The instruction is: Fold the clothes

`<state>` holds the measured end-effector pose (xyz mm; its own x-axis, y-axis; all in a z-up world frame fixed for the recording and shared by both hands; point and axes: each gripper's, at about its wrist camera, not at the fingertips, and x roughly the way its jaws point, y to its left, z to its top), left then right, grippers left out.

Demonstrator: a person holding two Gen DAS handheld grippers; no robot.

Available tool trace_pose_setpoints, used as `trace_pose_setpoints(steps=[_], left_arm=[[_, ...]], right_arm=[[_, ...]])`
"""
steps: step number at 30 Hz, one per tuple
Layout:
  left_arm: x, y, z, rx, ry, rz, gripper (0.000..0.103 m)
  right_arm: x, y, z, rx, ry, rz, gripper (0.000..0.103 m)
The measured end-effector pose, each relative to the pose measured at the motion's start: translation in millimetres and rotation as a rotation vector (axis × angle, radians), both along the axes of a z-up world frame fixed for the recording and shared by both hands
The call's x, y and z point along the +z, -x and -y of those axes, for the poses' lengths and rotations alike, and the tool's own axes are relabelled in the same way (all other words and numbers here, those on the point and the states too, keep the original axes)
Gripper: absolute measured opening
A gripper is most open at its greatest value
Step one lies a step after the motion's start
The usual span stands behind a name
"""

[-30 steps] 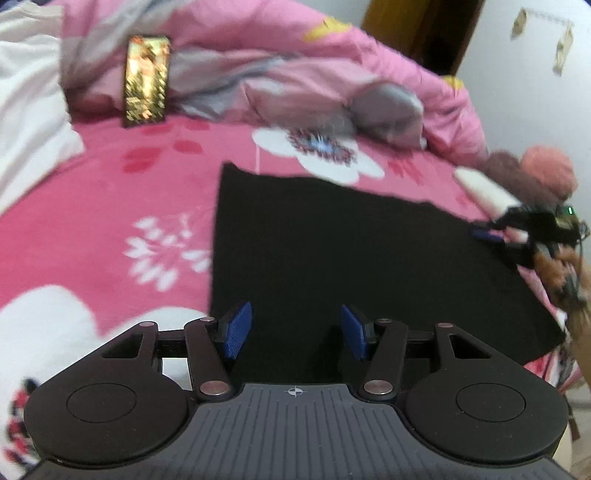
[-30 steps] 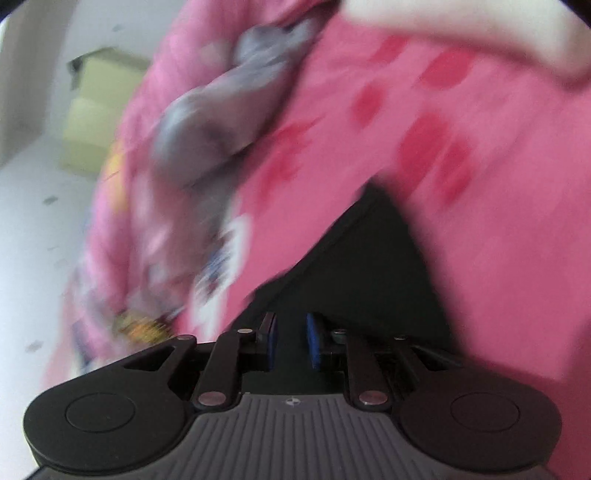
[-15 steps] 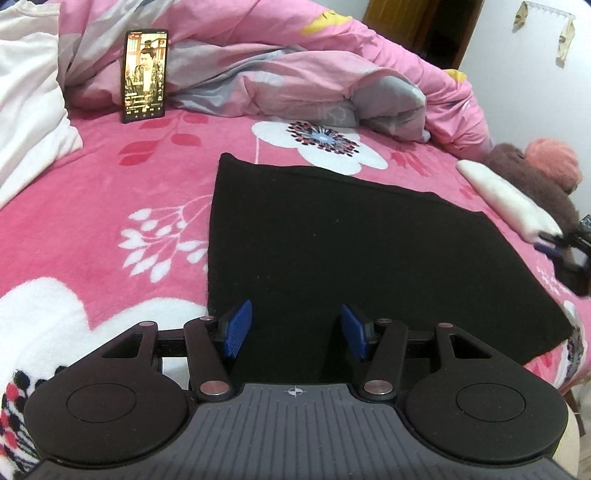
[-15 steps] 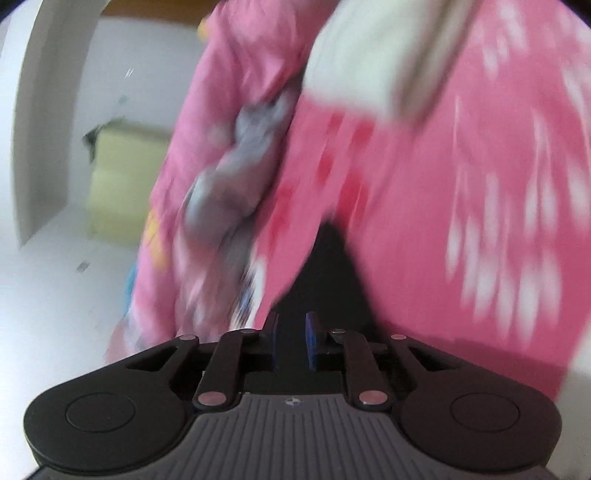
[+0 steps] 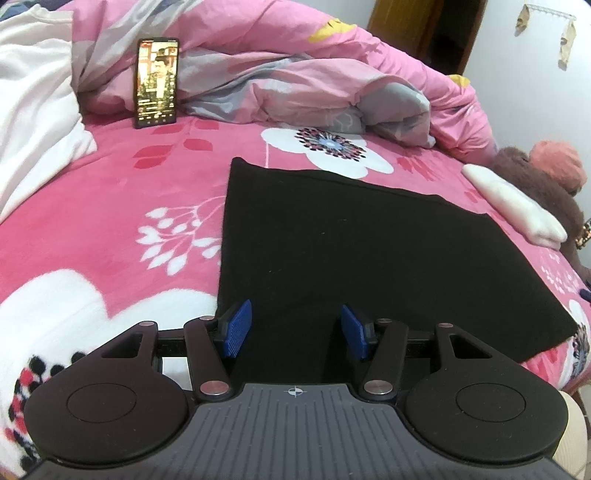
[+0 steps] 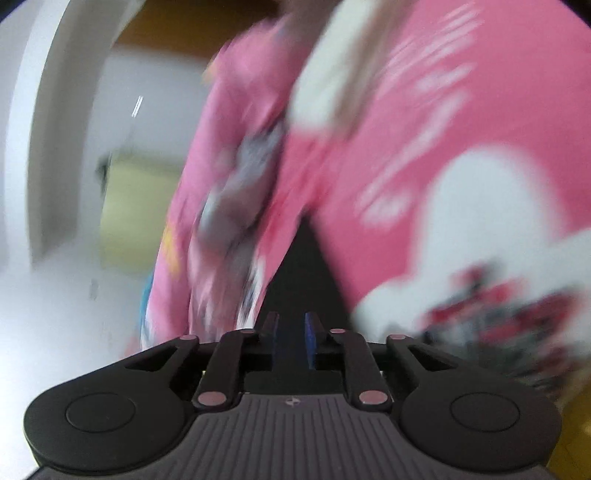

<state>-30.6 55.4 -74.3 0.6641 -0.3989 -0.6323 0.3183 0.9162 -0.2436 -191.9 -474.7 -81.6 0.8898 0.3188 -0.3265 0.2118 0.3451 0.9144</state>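
— Black cloth (image 5: 369, 258), folded flat, lies on the pink blanket (image 5: 110, 206), its near edge under the left gripper (image 5: 295, 332).

— Is that gripper holding it?

— No. Its blue pads (image 5: 236, 328) stand well apart above the cloth, with nothing pinched between them.

— And the right gripper (image 6: 291, 339)?

— Its view is badly blurred. The pads sit close together with a narrow gap, and a dark strip of the cloth (image 6: 303, 273) runs away from that gap. I cannot tell whether the pads press on it.

— What else is on the bed?

— A phone (image 5: 157, 83) with a lit screen, propped upright against the crumpled pink and grey quilt (image 5: 295, 85) at the far side. A white garment (image 5: 33, 110) is heaped at far left. To the right of the cloth lies a small white folded piece (image 5: 517, 210), just beside a brown fuzzy item (image 5: 535, 184) and an orange-pink one (image 5: 561, 162).

— Anything beyond the bed?

— A white wall (image 5: 535, 92) and a wooden door frame (image 5: 384, 18) at the top right of the left view.
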Motion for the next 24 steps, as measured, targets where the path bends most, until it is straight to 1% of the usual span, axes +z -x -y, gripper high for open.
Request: trace_pose_setpoints(steps=[2,3,4,5,7,9,11,13,16,18,19,20,21,22,23,24], left_arm=[[0,1,0,0.004,-0.004,0.006,0.054],[-1,2,-1,0.006,-0.005,0.009,0.054],[-1,3,-2,0.006,-0.004,0.012,0.054],[-2,3,-4,0.007,-0.002,0.014,0.054],[-3,3,-7,0.004,0.012,0.015,0.054],[-4,2,-11,0.000,0.028,0.014,0.054],[-5,2,-14,-0.002,0.040,0.014,0.054],[-5,3,-15,-0.003,0.047,0.018,0.054],[-6,5,-17,0.000,0.052,0.025,0.054],[-6,7,-18,0.002,0.053,0.031,0.054],[-6,8,-19,0.006,0.056,0.035,0.054],[-7,8,-21,0.011,0.064,0.037,0.054],[-7,8,-24,0.014,0.075,0.037,0.054],[-8,8,-26,0.016,0.088,0.036,0.054],[-8,7,-28,0.017,0.102,0.035,0.054],[-9,7,-31,0.019,0.116,0.032,0.054]], right_arm=[[-2,-30,-23,0.126,0.054,-0.039,0.017],[-5,-40,-32,0.172,0.094,-0.070,0.017],[-9,-42,-35,0.199,0.133,-0.105,0.016],[-12,-35,-34,0.209,0.141,-0.122,0.011],[-19,-21,-31,0.230,0.159,-0.157,0.007],[-19,-8,-24,0.229,0.139,-0.183,0.006],[-10,-2,-19,0.231,0.124,-0.202,0.011],[3,-11,-24,0.250,0.136,-0.190,0.013],[10,-50,-44,0.320,0.099,-0.099,0.014],[8,-73,-59,0.392,0.111,-0.086,0.014],[3,-82,-65,0.426,0.115,-0.092,0.014],[-6,-84,-69,0.452,0.117,-0.117,0.013],[-14,-86,-72,0.477,0.119,-0.141,0.009],[-21,-84,-74,0.497,0.115,-0.149,0.006],[-23,-76,-73,0.506,0.102,-0.141,0.007],[-23,-69,-71,0.517,0.088,-0.152,0.007]])
